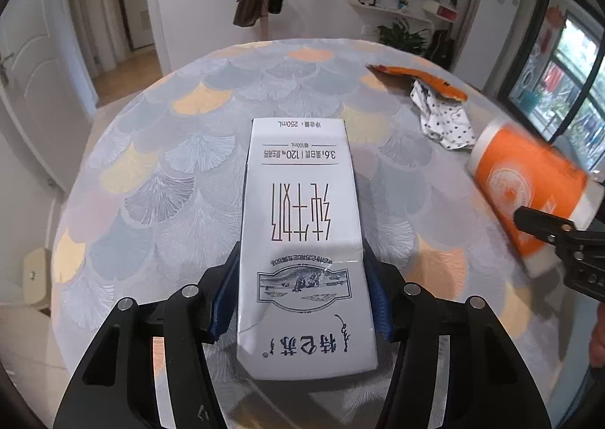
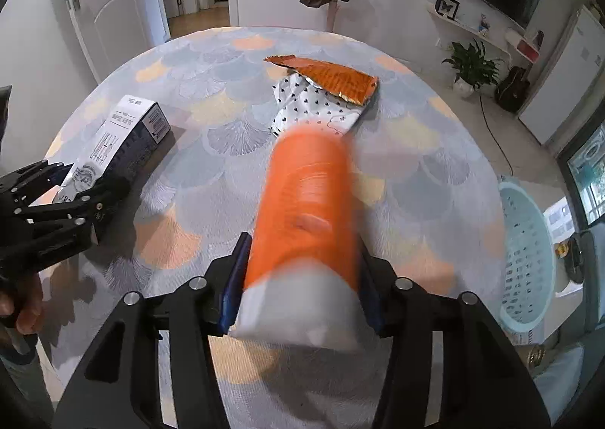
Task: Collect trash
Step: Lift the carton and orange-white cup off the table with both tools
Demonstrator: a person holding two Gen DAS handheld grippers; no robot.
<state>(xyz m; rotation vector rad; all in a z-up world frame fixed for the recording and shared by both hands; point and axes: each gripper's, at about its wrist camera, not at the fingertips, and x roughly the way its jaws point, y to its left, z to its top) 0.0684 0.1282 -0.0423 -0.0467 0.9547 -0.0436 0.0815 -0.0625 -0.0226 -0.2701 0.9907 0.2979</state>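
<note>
1. The left gripper [image 1: 302,300] grips the milk carton [image 1: 302,240] by its sides, near its end at 6 o'clock. Most of the carton sticks out beyond the pads, so I think it can swing or slip.
2. The carton's print reads upside down: "250mL", "3.6" and "120", with Chinese characters I do not transcribe.
3. The right gripper [image 2: 302,296] is closed on the orange paper cup [image 2: 306,209] near its white end. The thin wall may crush or slide out.
4. The cup is blurred; its white round logo is not readable.
5. At 12 to 1 o'clock, the orange wrapper [image 2: 332,79] and dotted paper [image 2: 314,109] lie on the table [image 2: 211,62].
6. At 3 o'clock stands the pale blue basket [image 2: 525,258], beyond the table edge; a drop there may miss it.
</note>
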